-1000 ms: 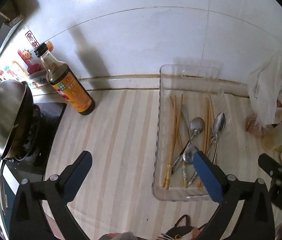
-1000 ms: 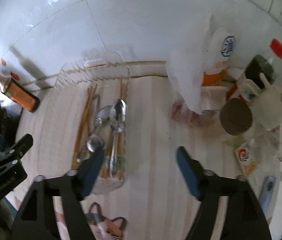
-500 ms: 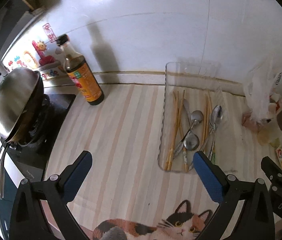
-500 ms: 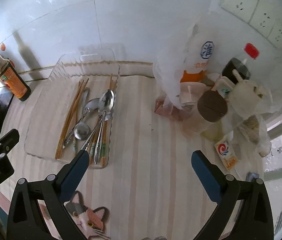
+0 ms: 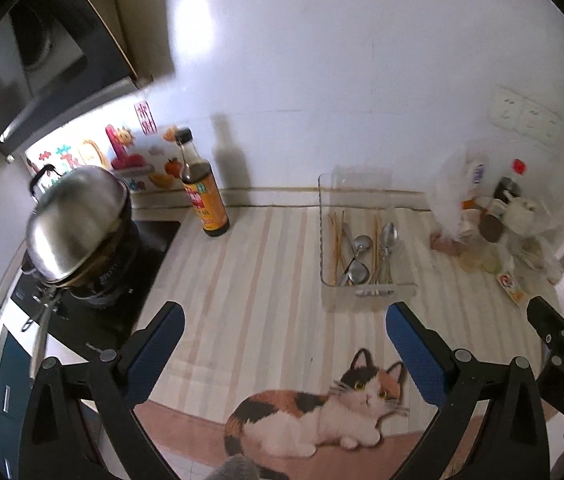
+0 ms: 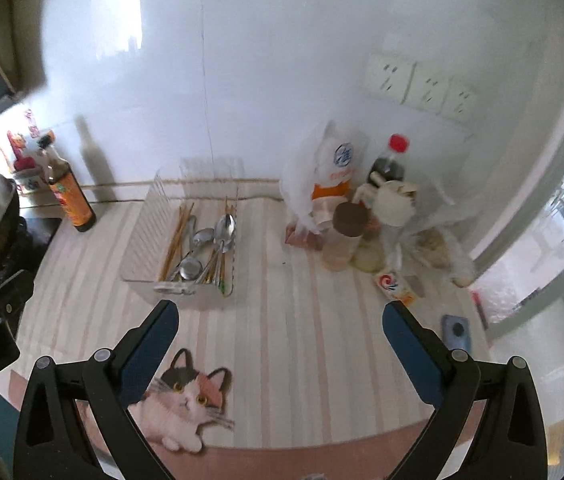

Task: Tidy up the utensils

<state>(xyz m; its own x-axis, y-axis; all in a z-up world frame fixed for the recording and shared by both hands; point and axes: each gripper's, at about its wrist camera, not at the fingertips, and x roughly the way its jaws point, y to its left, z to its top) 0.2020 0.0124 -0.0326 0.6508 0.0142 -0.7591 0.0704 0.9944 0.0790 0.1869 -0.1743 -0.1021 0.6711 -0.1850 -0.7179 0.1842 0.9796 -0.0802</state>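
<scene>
A clear plastic tray (image 5: 366, 292) stands on the striped counter mat against the wall; it also shows in the right wrist view (image 6: 177, 288). In it lie wooden chopsticks (image 5: 337, 244), metal spoons (image 5: 357, 268) and more chopsticks (image 6: 223, 264). My left gripper (image 5: 282, 336) is open and empty, well back from the tray above the mat's front. My right gripper (image 6: 279, 336) is open and empty, also well back, to the tray's right.
A brown sauce bottle (image 5: 203, 196) stands left of the tray. A steel wok (image 5: 75, 224) sits on the stove at far left. Bottles, jars and plastic bags (image 6: 362, 216) crowd the right corner. A cat picture (image 5: 322, 412) marks the mat's front edge.
Both grippers have pulled back and up from the tray, which now looks smaller and farther. Both stay open and empty. The utensils have not moved.
</scene>
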